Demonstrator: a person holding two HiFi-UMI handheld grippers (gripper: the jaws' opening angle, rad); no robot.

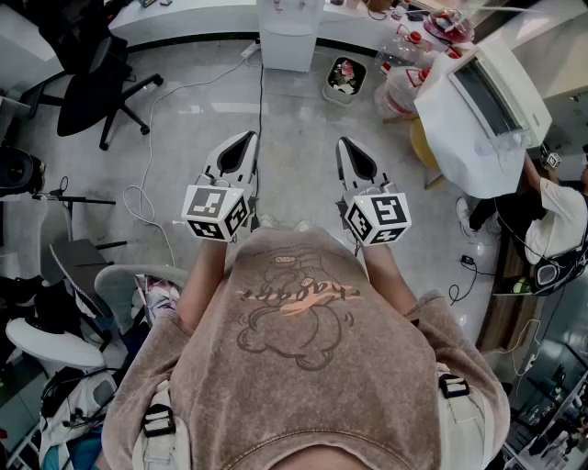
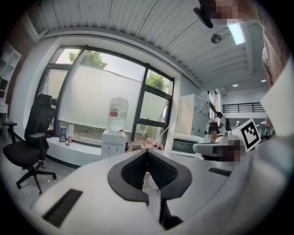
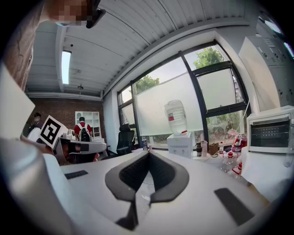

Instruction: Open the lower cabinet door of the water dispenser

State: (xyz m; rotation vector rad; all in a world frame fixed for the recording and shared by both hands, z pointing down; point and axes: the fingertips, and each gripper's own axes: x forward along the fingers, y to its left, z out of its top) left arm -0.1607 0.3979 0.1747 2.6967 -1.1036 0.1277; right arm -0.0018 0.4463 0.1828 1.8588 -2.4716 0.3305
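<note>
Approach is the step in hand, as we judge it. We stand well back on the floor, and the dispenser is at the floor's far edge, against the white counter under the window, with its bottle on top. The left gripper and the right gripper are held side by side in front of us, aimed roughly at it and well apart from it. On both, the jaws are closed tip to tip with nothing between them.

We cannot make out the door from here. The head view shows the dispenser's front only steeply from above, and each gripper's own body hides the lower half in the gripper views.

Next, we think, we must walk across the floor past the cable. Then we must bring one gripper down low, part its jaws, and find the door's edge or handle before pulling outward. The bin just beside the dispenser could crowd a swing to that side.
</note>
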